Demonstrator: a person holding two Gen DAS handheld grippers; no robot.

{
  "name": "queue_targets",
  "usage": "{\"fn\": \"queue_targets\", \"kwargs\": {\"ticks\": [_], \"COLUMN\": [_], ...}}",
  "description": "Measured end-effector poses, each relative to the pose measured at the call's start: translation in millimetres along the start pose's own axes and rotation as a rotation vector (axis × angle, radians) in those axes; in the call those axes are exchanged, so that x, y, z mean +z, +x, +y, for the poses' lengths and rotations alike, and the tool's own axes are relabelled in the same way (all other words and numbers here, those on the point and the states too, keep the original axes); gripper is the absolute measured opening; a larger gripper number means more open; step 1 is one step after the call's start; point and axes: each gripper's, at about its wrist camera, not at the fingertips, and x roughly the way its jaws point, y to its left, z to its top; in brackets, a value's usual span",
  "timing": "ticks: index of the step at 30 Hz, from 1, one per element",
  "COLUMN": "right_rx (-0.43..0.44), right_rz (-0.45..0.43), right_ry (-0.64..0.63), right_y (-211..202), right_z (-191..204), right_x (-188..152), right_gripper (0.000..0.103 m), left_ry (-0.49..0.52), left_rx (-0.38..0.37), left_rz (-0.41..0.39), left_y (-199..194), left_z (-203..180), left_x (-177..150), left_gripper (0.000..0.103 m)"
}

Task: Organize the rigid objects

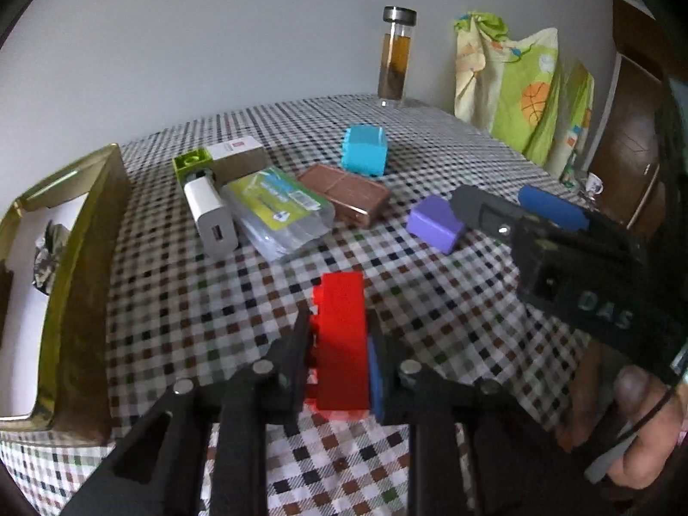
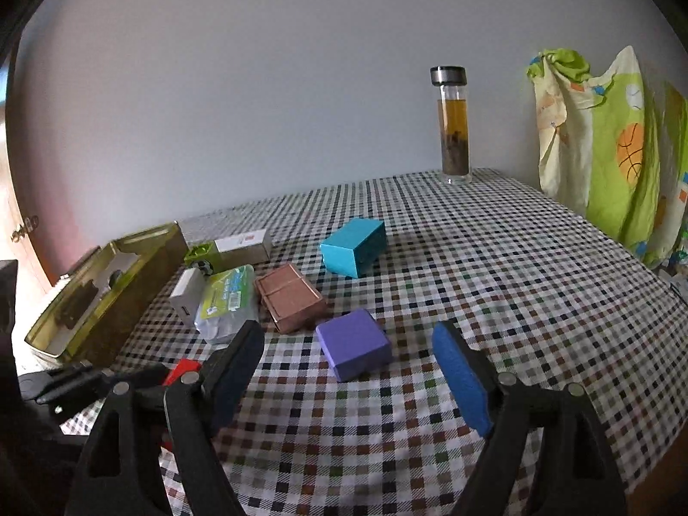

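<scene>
A red toy brick stands on edge between the fingers of my left gripper, which is shut on it just above the checkered tablecloth. In the right wrist view a corner of the red brick shows at the lower left. My right gripper is open, its blue pads wide apart on either side of a purple block and not touching it. That purple block also shows in the left wrist view.
A gold tin box lies open at the left. Behind are a white charger, a green brick, a clear packet, a copper case and a teal box. A tea bottle stands by the wall.
</scene>
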Motion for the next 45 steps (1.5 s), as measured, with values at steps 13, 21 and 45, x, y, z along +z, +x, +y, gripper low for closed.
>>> {"fn": "queue_targets", "kwargs": {"ticks": [13,21,45], "right_rx": [0.023,0.055,0.14], "right_rz": [0.189,0.264,0.131], "right_ry": [-0.108,-0.141,-0.125], "right_y": [45.0,57.4,34.4], "right_z": [5.8,12.4,8.7], "right_x": [12.8,10.7,11.8], "right_gripper": [0.082,0.078,0.043], "left_ry": [-0.084,-0.122,-0.167], "left_rx": [0.076,0.038,0.011], "left_rz": [-0.052,-0.047,-0.158], "left_y": [-5.2,-0.7,-17.6], "left_z": [43.8,48.9,57.3], "left_x": [10.9,7.3,3.1], "left_gripper": [0.021,0.021,0.021]}}
